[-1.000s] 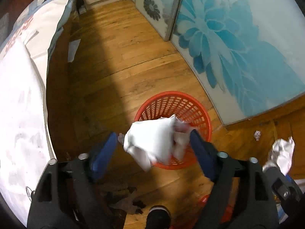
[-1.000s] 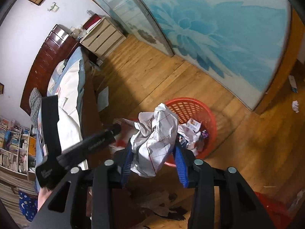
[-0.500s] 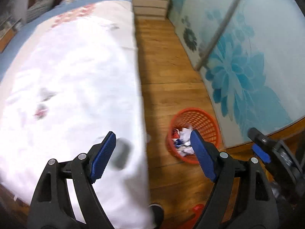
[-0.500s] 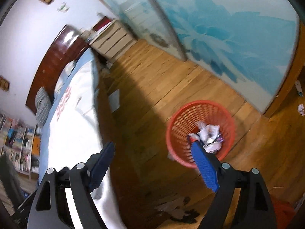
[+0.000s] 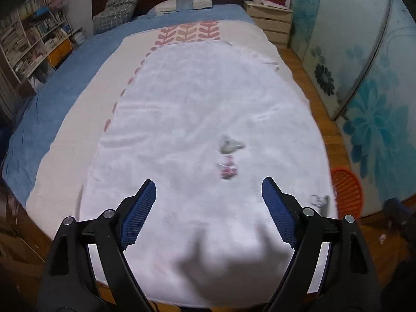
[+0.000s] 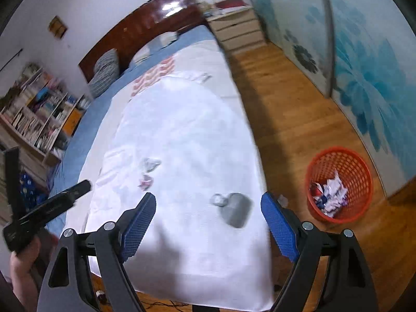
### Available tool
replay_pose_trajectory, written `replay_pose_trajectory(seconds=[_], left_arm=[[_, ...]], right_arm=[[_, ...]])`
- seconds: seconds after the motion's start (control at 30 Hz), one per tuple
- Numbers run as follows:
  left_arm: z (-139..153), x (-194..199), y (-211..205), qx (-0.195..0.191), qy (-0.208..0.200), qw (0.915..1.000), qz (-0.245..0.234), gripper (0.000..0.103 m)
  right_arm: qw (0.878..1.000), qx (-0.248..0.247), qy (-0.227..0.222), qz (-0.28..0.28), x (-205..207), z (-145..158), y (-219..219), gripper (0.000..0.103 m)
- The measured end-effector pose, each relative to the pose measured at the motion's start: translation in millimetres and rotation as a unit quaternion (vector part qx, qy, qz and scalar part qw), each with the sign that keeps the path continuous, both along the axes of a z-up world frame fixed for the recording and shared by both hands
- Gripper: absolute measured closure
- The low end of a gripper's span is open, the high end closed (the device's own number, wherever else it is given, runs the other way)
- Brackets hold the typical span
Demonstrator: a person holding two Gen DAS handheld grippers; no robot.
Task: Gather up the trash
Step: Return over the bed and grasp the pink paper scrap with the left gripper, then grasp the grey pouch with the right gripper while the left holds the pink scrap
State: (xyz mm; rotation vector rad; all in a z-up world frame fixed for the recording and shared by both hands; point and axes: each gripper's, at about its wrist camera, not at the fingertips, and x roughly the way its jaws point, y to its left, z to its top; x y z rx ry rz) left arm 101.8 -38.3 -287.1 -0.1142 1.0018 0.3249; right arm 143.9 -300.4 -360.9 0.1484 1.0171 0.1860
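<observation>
Over the bed point(image 5: 182, 98) both my grippers, left point(image 5: 208, 186) and right point(image 6: 208, 200), hang spread and empty; next I need to reach the scraps point(image 5: 228, 169) mid-sheet, then carry them to the basket point(image 6: 364, 176).

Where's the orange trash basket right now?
The orange basket sits on the wood floor right of the bed in the right wrist view, beside the blue-flowered sliding door.

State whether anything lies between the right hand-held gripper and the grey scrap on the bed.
Nothing visible does. The right hand-held gripper is open, and only bare white sheet separates it from the grey scrap just ahead.
</observation>
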Motion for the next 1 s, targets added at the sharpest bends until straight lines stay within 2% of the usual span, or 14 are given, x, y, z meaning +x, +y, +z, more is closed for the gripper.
replay_pose_trajectory(seconds=[0.07,0.2,0.33,0.47,0.6,0.67,0.7,0.73,0.77,0.8,0.83,1.0], left_arm=[[-15,5,14,-0.012,-0.004,0.9998,-0.017,0.020],[-51,27,40,-0.033,0.044,0.9976,-0.040,0.020],[-72,50,44,-0.054,0.059,0.9946,-0.066,0.020],[-92,67,48,-0.103,0.067,0.9902,-0.066,0.020],[-109,81,46,-0.127,0.071,0.9877,-0.058,0.020],[-118,87,44,-0.125,0.080,0.9874,-0.056,0.020],[-123,88,42,-0.122,0.090,0.9869,-0.056,0.024],[-127,89,40,-0.122,0.096,0.9863,-0.055,0.039],[-130,88,37,-0.109,0.110,0.9864,-0.056,0.050],[-132,87,35,-0.090,0.116,0.9875,-0.058,0.071],[-131,86,32,-0.083,0.114,0.9882,-0.062,0.076],[-127,77,28,-0.076,0.112,0.9885,-0.067,0.080]], right_arm=[[1.000,0.003,0.000,0.003,-2,3,17,0.021],[1.000,0.011,0.004,0.000,-7,6,39,0.021],[1.000,0.010,0.013,0.000,-14,3,53,0.021],[1.000,0.008,0.026,0.001,-21,-3,61,0.021],[0.999,0.006,0.031,-0.008,-23,-5,59,0.021],[0.999,0.005,0.033,-0.011,-23,-4,57,0.021],[0.999,0.004,0.033,-0.012,-23,-4,56,0.021],[0.999,0.003,0.033,-0.011,-22,-4,55,0.021],[0.999,0.003,0.034,-0.011,-22,-4,54,0.021],[0.999,0.002,0.034,-0.010,-21,-5,53,0.021],[0.999,0.002,0.035,-0.010,-20,-5,52,0.021],[0.999,0.003,0.037,-0.007,-15,-8,54,0.021]])
